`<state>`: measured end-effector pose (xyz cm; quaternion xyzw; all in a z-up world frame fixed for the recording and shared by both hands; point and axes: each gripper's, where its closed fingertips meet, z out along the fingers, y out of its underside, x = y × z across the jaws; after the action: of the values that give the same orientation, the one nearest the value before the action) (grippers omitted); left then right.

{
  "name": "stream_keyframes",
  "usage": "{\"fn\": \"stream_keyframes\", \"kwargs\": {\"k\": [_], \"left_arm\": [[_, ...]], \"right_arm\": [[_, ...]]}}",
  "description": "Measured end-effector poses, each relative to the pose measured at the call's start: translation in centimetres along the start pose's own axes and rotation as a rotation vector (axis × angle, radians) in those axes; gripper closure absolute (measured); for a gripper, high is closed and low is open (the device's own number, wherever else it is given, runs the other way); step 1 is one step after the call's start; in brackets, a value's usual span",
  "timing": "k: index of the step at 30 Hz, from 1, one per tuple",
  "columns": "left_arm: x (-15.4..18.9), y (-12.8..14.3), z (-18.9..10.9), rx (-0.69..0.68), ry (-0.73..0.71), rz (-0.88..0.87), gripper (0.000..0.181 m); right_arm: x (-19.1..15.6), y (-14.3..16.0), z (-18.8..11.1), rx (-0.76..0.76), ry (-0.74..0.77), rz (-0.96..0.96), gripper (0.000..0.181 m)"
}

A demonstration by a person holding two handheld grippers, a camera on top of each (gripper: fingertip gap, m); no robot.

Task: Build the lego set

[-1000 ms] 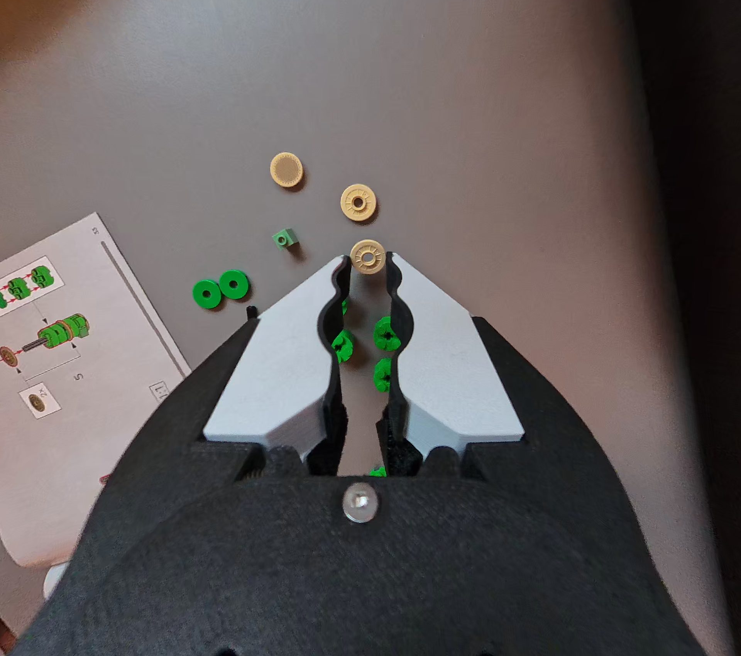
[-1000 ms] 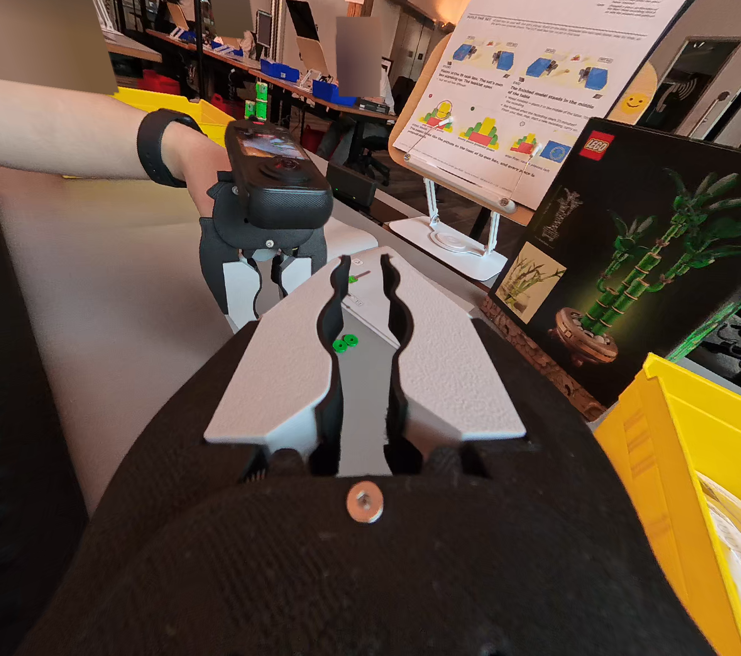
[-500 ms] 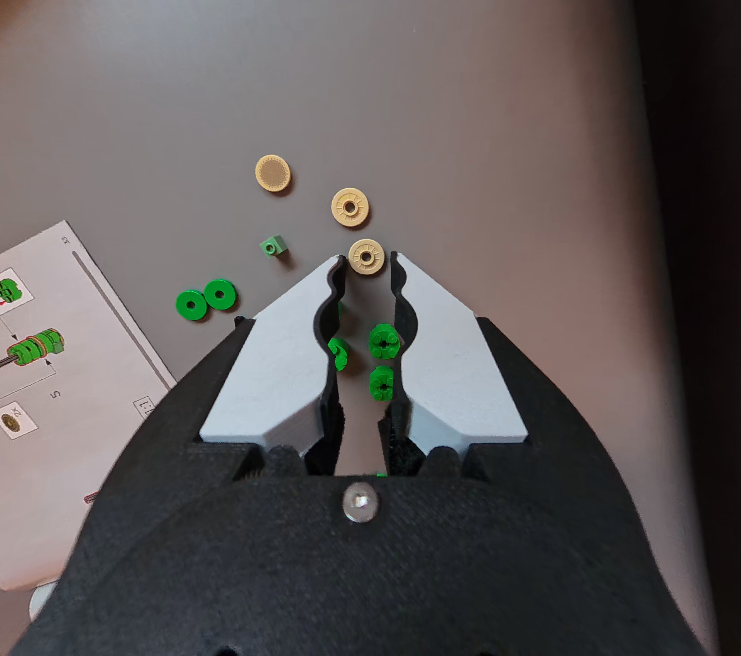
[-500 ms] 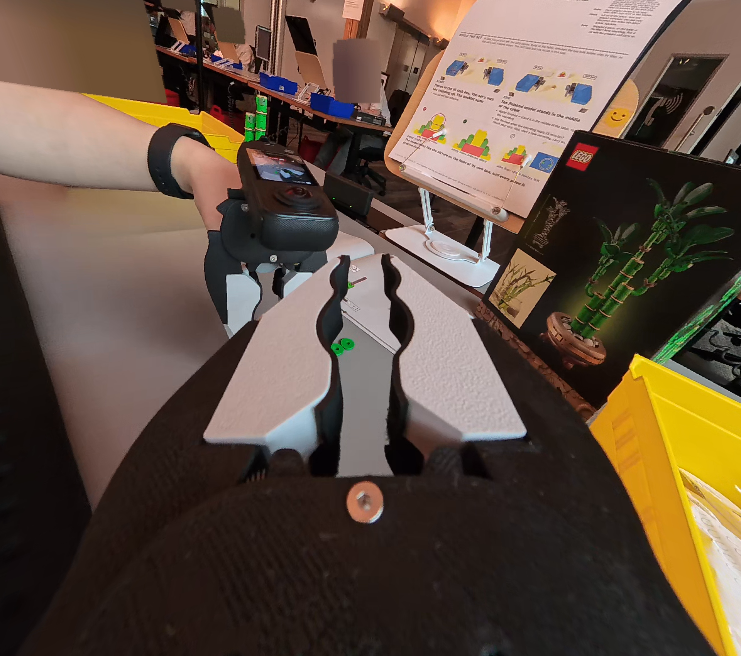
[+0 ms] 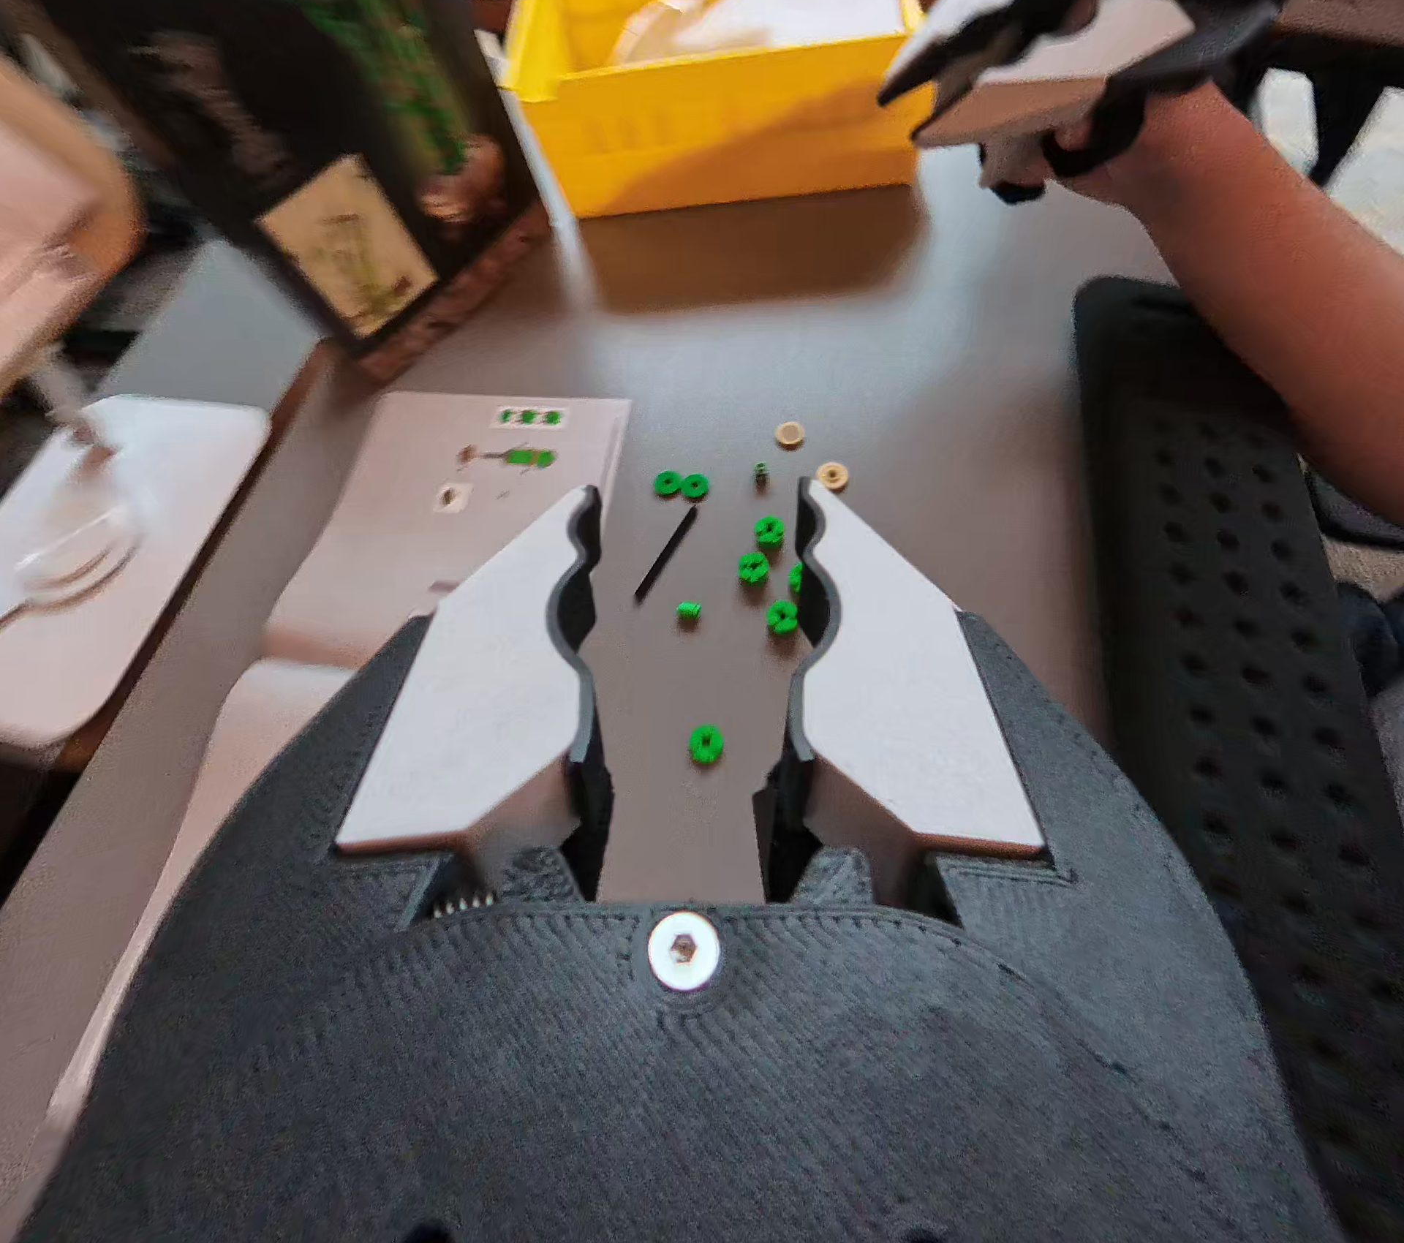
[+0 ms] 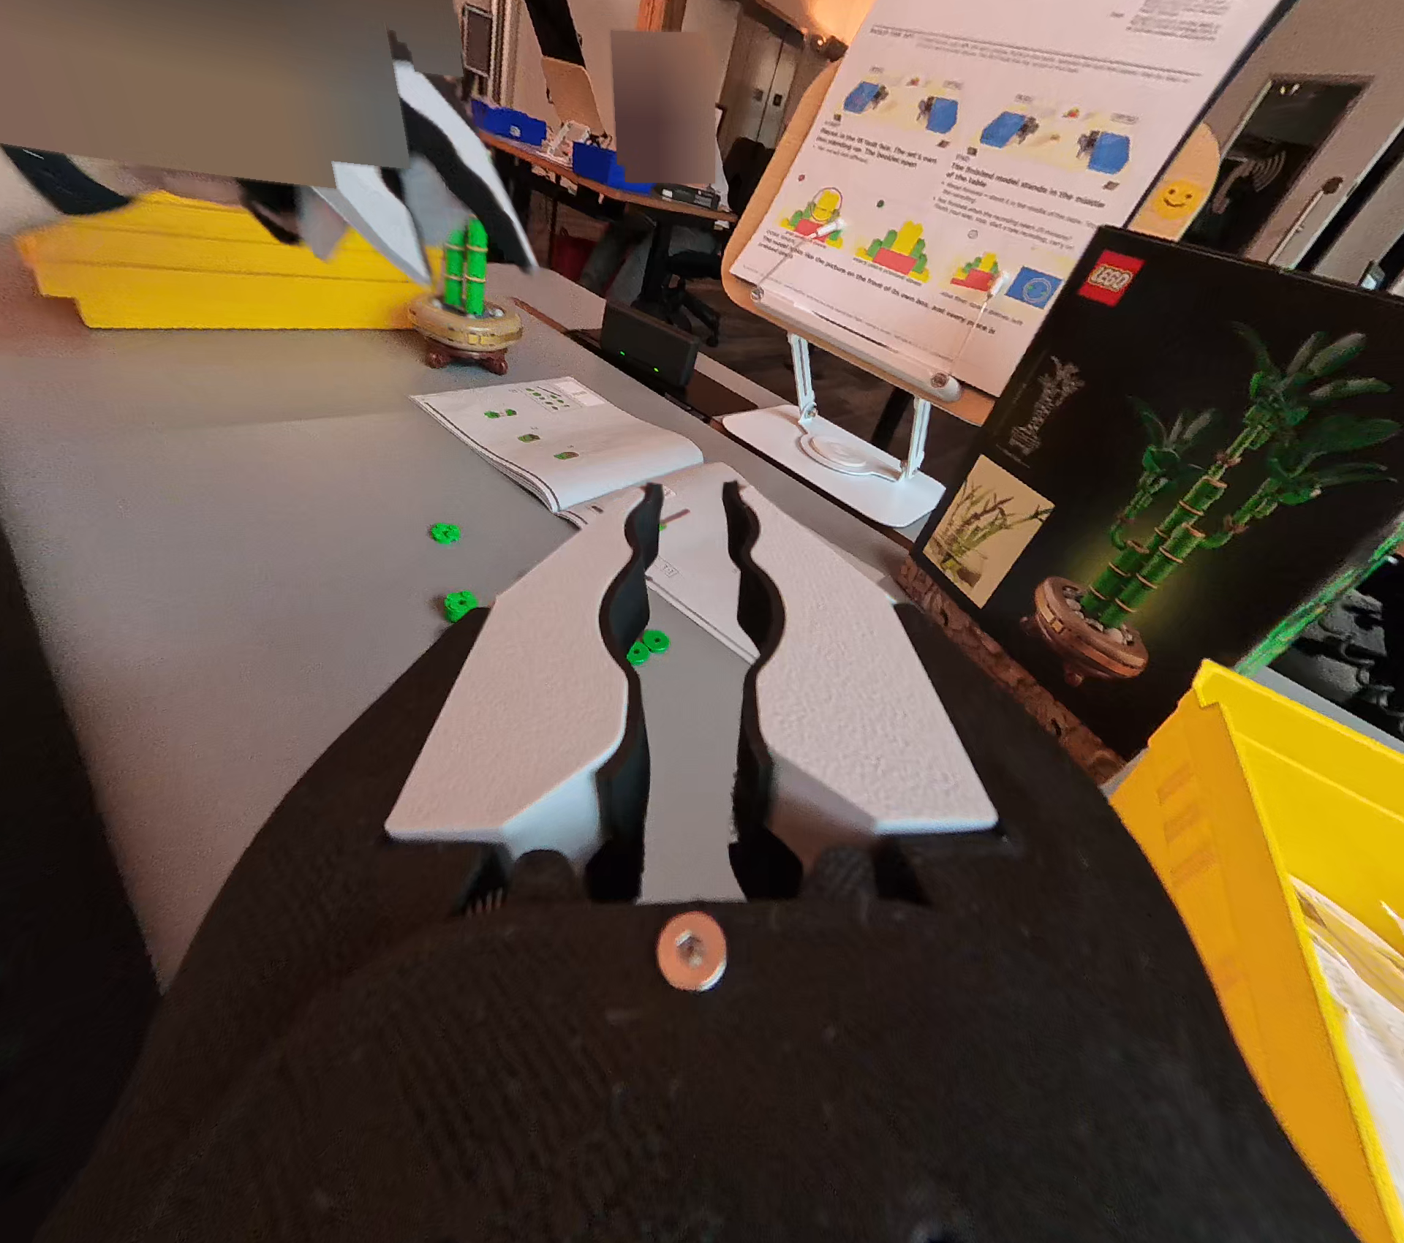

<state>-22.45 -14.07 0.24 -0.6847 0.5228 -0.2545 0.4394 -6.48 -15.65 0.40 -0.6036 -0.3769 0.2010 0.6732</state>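
Note:
My left gripper [image 5: 695,489] is wide open and empty, raised above the grey table [image 5: 950,371]. Below and between its fingers lie loose pieces: several green round bricks [image 5: 752,567], two flat green discs [image 5: 680,485], a black axle [image 5: 666,553], a small green brick [image 5: 760,471] and two tan discs [image 5: 831,474]. My right gripper [image 6: 691,491] hovers with a narrow gap and nothing between its pads; it also shows in the left wrist view [image 5: 1010,29], held high at the top right. A partly built bamboo model [image 6: 465,295] stands at the back of the table.
An open instruction booklet [image 5: 471,508] lies left of the pieces. The set's black box [image 6: 1177,485] and a yellow bin [image 5: 722,90] stand at the table's far side. A paper stand [image 6: 836,454], another yellow bin [image 6: 213,280] and a person's forearm [image 5: 1253,264] are nearby. Across from one pair of fingers to the other is roughly 15 cm.
My left gripper lifted away from the tan disc at its tips, tilted up to look across the table, and its jaws opened wide. The right gripper stayed almost still with the same narrow gap.

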Motion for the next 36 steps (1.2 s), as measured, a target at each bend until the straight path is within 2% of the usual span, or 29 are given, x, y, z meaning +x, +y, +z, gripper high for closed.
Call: {"fn": "stream_keyframes", "kwargs": {"k": [3,6,10,12,17,21,29,33,36], "left_arm": [[-1.1,2.0,-5.7,0.063,-0.149,-0.089,0.113],[-1.3,5.9,-10.6,0.096,-0.323,-0.173,0.096],[0.1,9.5,-15.4,0.264,-0.475,-0.306,0.098],[1.1,10.3,-17.1,0.352,-0.486,-0.331,0.099],[1.3,11.2,-21.0,0.413,-0.537,-0.376,0.101],[1.2,11.1,-22.7,0.436,-0.575,-0.353,0.103],[1.6,11.7,-23.2,0.374,-0.622,-0.295,0.103],[1.4,11.8,-24.8,0.370,-0.656,-0.267,0.103],[0.4,13.1,-26.7,0.334,-0.710,-0.266,0.103]], "right_arm": [[-0.1,0.7,0.8,-0.049,0.020,0.000,0.164],[-0.7,1.3,1.9,-0.087,0.009,-0.001,0.161],[-1.6,2.2,3.1,-0.132,0.005,-0.043,0.161],[-1.7,2.7,3.7,-0.149,0.021,-0.065,0.161],[-2.2,3.4,5.0,-0.163,0.051,-0.119,0.161],[-2.3,4.0,5.6,-0.186,0.072,-0.172,0.161],[-2.1,4.6,5.9,-0.193,0.092,-0.183,0.161],[-2.2,4.8,6.1,-0.201,0.089,-0.195,0.161],[-2.4,5.0,6.3,-0.208,0.081,-0.208,0.162]]}}
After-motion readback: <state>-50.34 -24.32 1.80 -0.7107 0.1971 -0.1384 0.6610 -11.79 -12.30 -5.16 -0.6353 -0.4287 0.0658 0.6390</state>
